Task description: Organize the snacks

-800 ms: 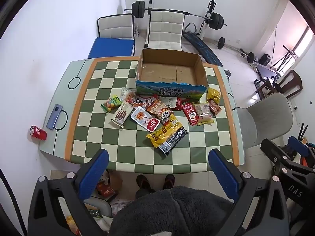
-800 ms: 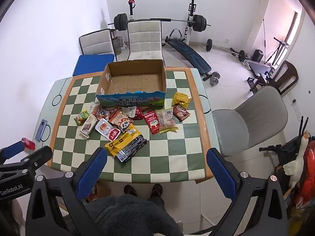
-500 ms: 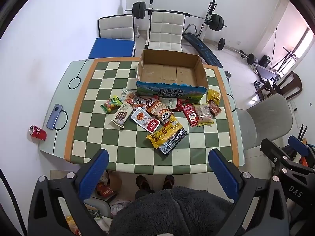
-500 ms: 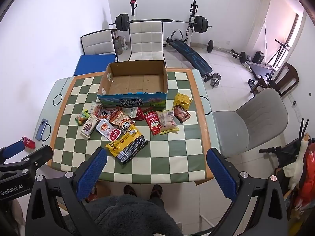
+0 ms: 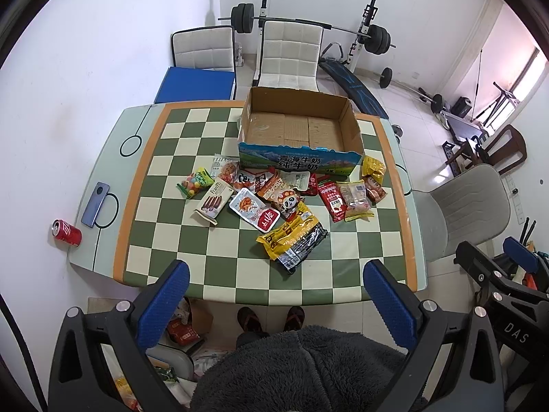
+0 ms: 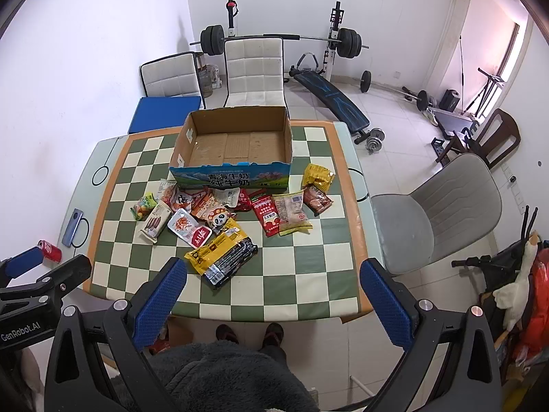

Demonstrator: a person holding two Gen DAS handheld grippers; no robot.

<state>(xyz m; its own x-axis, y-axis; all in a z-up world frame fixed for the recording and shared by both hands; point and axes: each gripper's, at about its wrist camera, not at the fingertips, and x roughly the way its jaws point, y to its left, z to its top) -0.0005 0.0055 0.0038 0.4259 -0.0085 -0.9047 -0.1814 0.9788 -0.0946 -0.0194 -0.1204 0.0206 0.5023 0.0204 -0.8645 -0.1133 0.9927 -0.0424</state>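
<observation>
I'm looking down into a home room doubling as a gym: a checkered green-and-cream dining table (image 5: 219, 274) with white padded chairs (image 5: 291, 55), and behind them a loaded black barbell on its rack (image 6: 281, 39), tiled floor all around.

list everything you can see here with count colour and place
cardboard box: one, brown with blue front, empty, far middle of table
snack packets: a dozen or more, mixed colours, loose before the box
table: one, green and cream checks
phone: one, blue-grey, table's left edge
soda can: one, red, near left corner
chairs: two white behind, one grey at right
barbell rack: one, by back wall
left gripper: black, blue pads, open
right gripper: same, open
</observation>
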